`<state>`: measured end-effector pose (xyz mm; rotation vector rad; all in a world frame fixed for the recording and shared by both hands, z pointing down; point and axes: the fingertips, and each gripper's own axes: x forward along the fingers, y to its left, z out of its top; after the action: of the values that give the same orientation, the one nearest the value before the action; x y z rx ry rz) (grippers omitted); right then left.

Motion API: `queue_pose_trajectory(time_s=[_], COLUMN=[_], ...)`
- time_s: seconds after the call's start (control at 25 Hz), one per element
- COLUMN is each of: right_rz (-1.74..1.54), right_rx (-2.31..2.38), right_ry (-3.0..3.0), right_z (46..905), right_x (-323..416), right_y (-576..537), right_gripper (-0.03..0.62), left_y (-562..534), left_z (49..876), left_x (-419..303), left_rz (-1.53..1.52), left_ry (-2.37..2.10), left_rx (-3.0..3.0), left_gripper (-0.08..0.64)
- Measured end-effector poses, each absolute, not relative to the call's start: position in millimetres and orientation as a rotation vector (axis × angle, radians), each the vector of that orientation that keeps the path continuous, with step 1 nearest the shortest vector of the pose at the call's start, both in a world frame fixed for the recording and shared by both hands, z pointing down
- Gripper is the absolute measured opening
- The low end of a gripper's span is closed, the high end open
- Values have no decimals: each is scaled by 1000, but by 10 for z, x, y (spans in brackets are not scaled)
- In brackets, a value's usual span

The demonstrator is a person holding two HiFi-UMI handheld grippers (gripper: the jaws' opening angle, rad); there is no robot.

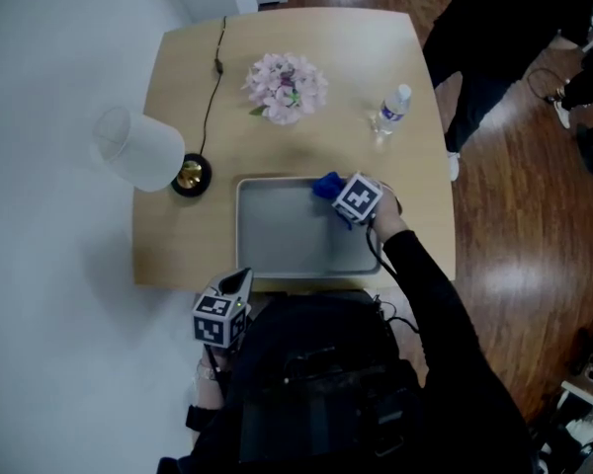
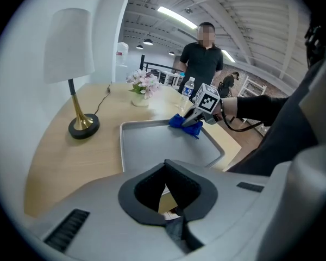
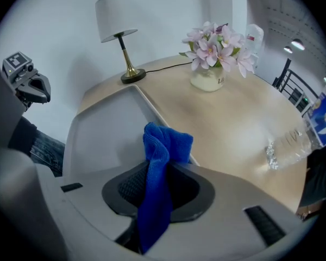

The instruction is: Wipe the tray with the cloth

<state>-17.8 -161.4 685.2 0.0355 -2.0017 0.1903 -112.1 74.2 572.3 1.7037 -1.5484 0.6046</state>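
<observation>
Cloth (image 3: 165, 145), blue, sits clenched in the right claw (image 3: 155, 194) at the tray's (image 1: 277, 233) far right corner; left claw (image 2: 171, 203), closed on nothing, hovers off the tray's near edge.

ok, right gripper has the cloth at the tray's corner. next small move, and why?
Probably drag the right gripper leftward along the far edge of the tray, cloth pressed down: the jaws are clamped on the cloth at the far right corner, and bare tray lies left and nearer.

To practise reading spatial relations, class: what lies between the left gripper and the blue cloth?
Bare grey tray floor, nothing on it, up to the cloth; the left gripper view shows this.
</observation>
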Motion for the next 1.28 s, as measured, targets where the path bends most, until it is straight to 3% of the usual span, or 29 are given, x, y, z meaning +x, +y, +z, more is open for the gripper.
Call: queue_pose_trajectory(time_s=[0.8, 1.28], right_rz=[309, 408], right_rx=[-61, -89], right_ry=[-1978, -1999], right_z=[6857, 6824], right_x=[578, 684], right_y=[-112, 45], right_gripper=[94, 93], left_y=[600, 408], left_z=[5706, 5681], left_x=[-648, -406], left_rz=[725, 774], left_ry=[-1324, -1239], left_rx=[1920, 2011], left_gripper=[0, 0])
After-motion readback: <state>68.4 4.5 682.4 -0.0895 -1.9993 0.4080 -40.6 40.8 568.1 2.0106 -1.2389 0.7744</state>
